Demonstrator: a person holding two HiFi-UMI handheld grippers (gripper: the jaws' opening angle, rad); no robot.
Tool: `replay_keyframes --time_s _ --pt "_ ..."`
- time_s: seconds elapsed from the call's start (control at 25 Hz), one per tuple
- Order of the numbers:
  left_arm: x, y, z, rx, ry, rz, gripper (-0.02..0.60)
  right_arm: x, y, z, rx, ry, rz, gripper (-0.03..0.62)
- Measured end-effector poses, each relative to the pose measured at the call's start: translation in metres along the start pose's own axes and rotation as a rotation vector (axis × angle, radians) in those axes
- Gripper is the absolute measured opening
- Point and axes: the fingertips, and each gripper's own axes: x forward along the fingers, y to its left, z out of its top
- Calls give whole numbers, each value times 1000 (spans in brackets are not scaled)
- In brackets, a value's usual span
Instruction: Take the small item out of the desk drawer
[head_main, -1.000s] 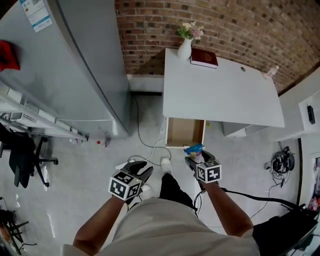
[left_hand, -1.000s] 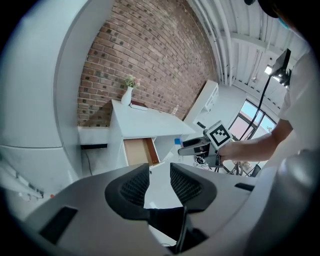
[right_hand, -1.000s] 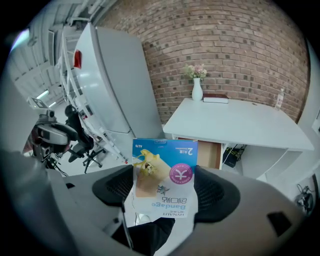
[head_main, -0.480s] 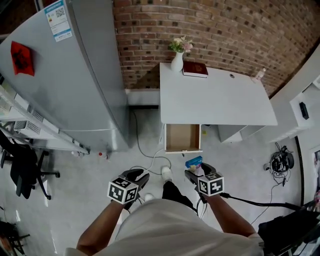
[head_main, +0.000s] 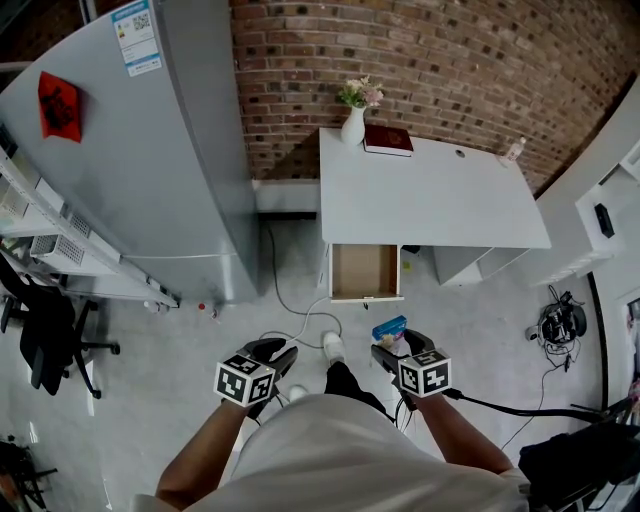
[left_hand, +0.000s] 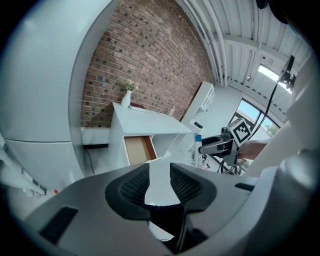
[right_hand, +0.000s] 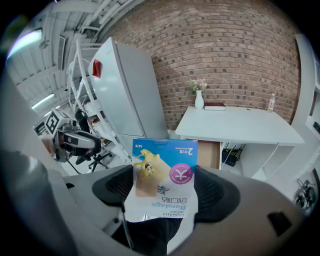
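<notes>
The white desk (head_main: 430, 195) stands against the brick wall, and its wooden drawer (head_main: 365, 272) is pulled out and looks empty. My right gripper (head_main: 393, 342) is shut on a small blue and white bandage box (head_main: 390, 328), held above the floor in front of the drawer. In the right gripper view the box (right_hand: 165, 175) sits flat between the pads of the right gripper (right_hand: 162, 182), with the drawer (right_hand: 209, 154) behind it. My left gripper (head_main: 272, 357) hangs to the left over the floor. In its own view the left gripper (left_hand: 160, 182) stands open by a narrow gap with nothing in it.
A tall grey fridge (head_main: 150, 150) stands left of the desk. On the desk are a vase of flowers (head_main: 354, 120), a red book (head_main: 388, 140) and a small bottle (head_main: 513, 150). Cables (head_main: 290, 300) lie on the floor. An office chair (head_main: 50, 330) is far left.
The right gripper with the bandage box has drawn back from the drawer, and the desk now sits farther off in the head view. The left gripper has hardly moved.
</notes>
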Motion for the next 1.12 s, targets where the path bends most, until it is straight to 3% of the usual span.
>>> replay_keyframes --time_s 1.12 --pt "-12 1 -27 -27 -6 28 138 -3 27 -19 -48 17 37 365"
